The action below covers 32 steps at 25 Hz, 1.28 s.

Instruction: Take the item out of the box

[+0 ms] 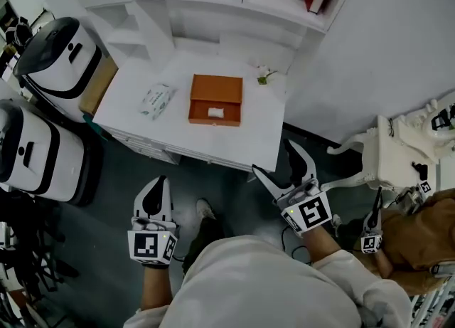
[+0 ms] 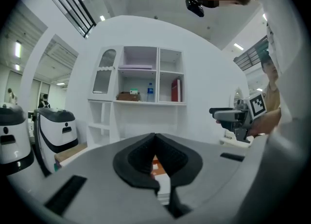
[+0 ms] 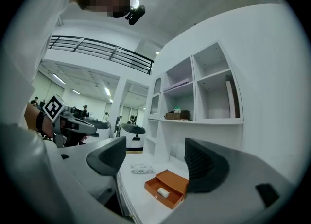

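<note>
An orange box (image 1: 215, 99) lies open on the white table (image 1: 263, 145), its lid folded back. A small white item (image 1: 215, 112) rests in its tray. The right gripper view shows the same box (image 3: 169, 186) with the item (image 3: 163, 193) inside. Both grippers hang below the table's near edge, well short of the box. My left gripper (image 1: 160, 183) is shut with nothing in it; in its own view the pads (image 2: 167, 157) meet in front of the box. My right gripper (image 1: 276, 161) is open and empty, its jaws wide apart (image 3: 155, 162).
A tissue pack (image 1: 156, 100) lies left of the box and a small sprig (image 1: 264, 75) sits at the far right corner. Two white machines (image 1: 53, 56) stand at the left, shelves behind. White ornate furniture (image 1: 398, 149) and another person with a gripper (image 1: 370, 237) are at the right.
</note>
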Motion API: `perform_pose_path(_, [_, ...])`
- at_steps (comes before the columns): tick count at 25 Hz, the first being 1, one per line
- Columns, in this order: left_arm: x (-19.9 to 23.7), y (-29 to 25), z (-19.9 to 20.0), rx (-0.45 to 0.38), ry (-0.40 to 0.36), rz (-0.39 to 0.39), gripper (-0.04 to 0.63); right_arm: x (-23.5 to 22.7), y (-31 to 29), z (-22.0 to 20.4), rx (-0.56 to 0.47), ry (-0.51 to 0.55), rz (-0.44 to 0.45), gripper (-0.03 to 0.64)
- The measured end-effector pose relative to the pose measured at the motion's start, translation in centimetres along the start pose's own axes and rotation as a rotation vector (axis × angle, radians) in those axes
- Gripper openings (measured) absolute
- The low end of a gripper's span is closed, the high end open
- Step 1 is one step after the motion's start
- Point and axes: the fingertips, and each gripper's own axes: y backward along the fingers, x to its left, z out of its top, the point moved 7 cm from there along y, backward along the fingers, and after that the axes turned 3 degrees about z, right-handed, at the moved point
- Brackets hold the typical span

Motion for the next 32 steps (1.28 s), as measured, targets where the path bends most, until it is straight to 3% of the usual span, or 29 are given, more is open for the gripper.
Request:
perform_pose_path(8, [7.0,-5.9,0.7,0.021,0.004,-0.048,0.005,-1.8,-7.7,-0.8,0.043,0.011,-0.065,0.374])
perform_pose_path(16, [9.7,-9.0,0.3,0.048,0.011,-0.051,0.005,-3.2,-12.2,-2.7,0.088,0.006,-0.051,0.348])
perform_pose_path(24, [10.9,-11.7,0.2,0.075,0.017,0.035,0.005,-6.1,-17.0,-6.6,0.145,0.028,0.038,0.325])
perform_pose_path(28, [10.8,-13.3,0.5,0.083,0.013,0.065,0.005,-7.7,-19.4,-8.7,0.277,0.030,0.088,0.311])
perform_pose_path(32, [11.0,-14.7,0.4,0.092,0.022,0.104,0.005,-8.9,-21.8,-10.9,0.318,0.070,0.154,0.305])
